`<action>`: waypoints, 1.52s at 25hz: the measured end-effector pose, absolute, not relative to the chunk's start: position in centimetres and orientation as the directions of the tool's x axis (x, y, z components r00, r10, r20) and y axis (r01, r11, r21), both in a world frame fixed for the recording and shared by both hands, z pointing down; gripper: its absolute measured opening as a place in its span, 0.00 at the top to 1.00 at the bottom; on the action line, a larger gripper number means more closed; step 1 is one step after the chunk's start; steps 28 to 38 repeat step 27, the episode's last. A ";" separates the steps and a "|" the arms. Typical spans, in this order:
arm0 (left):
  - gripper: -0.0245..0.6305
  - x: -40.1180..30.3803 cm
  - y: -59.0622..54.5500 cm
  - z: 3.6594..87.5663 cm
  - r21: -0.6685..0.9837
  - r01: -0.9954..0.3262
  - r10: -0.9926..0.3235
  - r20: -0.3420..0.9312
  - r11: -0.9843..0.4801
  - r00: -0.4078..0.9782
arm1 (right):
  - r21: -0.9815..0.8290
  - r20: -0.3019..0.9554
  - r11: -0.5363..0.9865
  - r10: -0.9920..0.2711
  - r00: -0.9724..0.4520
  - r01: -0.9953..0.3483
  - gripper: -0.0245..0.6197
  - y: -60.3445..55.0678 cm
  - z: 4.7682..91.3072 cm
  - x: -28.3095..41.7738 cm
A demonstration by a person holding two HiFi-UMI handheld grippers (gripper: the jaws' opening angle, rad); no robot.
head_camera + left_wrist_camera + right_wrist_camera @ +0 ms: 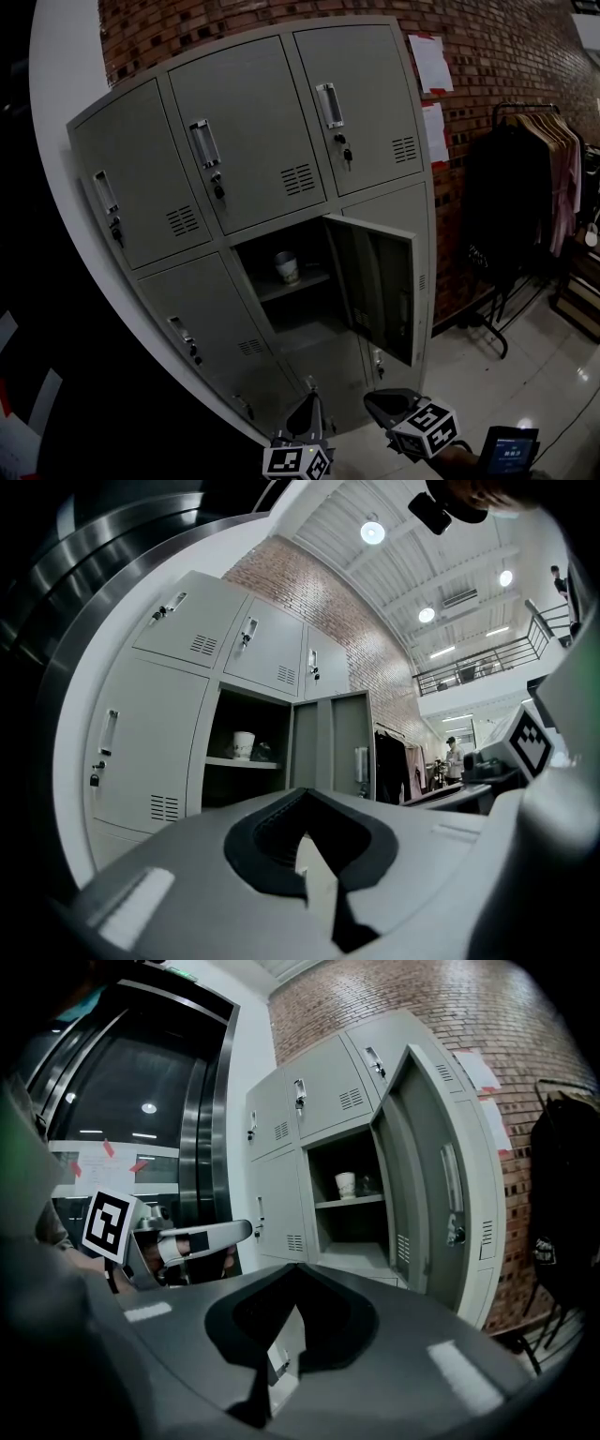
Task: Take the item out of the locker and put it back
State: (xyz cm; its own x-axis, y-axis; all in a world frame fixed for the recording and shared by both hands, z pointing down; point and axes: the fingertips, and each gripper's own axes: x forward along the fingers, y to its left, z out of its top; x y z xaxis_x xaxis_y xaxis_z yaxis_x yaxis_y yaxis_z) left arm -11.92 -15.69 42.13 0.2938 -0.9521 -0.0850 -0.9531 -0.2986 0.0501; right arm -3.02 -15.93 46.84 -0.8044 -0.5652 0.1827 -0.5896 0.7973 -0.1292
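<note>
The take-out step looks unstarted: the cup [287,267] stands on the shelf inside the open locker [246,141], well apart from both grippers. The left gripper [309,405] and right gripper [379,404] have their fingers together and empty. Next, one must open and reach in past the door [375,286].

Nothing legible anywhere — the paper sheets [431,62] on the brick wall right of the lockers [281,141] and the small lit screen [511,459], near right, are too blurred.

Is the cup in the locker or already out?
In. The white cup stands upright on the shelf inside the open locker compartment, its door swung wide.
</note>
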 end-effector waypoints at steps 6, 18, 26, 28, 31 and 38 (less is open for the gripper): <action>0.97 -11.8 -15.5 41.9 0.050 -0.954 -0.953 -0.085 -0.295 0.291 | -0.123 0.178 0.802 -0.562 -0.808 -0.585 0.96 -15.9 46.8 -3.1; 0.97 -11.7 -15.3 41.4 0.070 -0.956 -0.956 -0.086 -0.286 0.280 | -0.111 0.180 0.814 -0.547 -0.817 -0.570 0.96 -15.8 46.4 -3.6; 0.97 -11.5 -15.4 41.4 0.076 -0.955 -0.956 -0.088 -0.286 0.279 | -0.095 0.186 0.820 -0.543 -0.819 -0.565 0.96 -16.0 46.4 -3.8; 0.97 -11.5 -15.4 41.4 0.076 -0.955 -0.956 -0.088 -0.285 0.279 | -0.093 0.187 0.821 -0.542 -0.820 -0.564 0.97 -16.0 46.4 -3.8; 0.97 -11.5 -15.4 41.4 0.076 -0.955 -0.956 -0.088 -0.285 0.279 | -0.093 0.187 0.821 -0.542 -0.820 -0.564 0.97 -16.0 46.4 -3.8; 0.97 -11.5 -15.4 41.4 0.076 -0.955 -0.956 -0.088 -0.285 0.279 | -0.093 0.187 0.821 -0.542 -0.820 -0.564 0.97 -16.0 46.4 -3.8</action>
